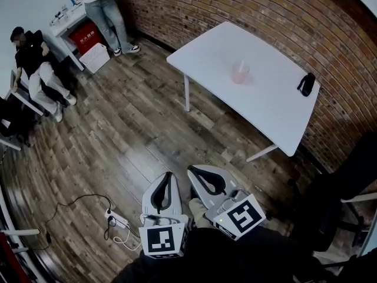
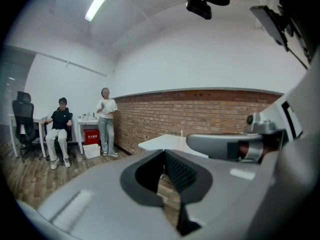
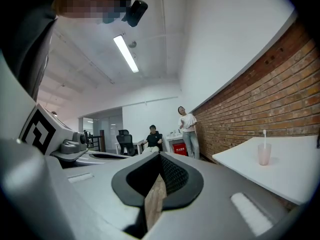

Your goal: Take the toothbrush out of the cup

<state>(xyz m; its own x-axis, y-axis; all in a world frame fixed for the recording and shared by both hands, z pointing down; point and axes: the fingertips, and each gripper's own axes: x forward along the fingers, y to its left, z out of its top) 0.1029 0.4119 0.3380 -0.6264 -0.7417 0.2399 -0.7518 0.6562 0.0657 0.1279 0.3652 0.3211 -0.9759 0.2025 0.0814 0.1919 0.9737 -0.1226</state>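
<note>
- Approach step: left gripper (image 1: 167, 177) and right gripper (image 1: 193, 173) both closed, empty, well short of the table (image 1: 271, 108).
- Toothbrush (image 3: 264, 135) upright in pink cup (image 1: 240, 72), near table's middle.
- Next, probably: close in, open one gripper, pinch the handle.

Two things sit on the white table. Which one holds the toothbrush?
The pale pink cup near the middle of the table; the toothbrush stands upright in it. The other, a small black object, sits at the table's edge by the brick wall.
</note>
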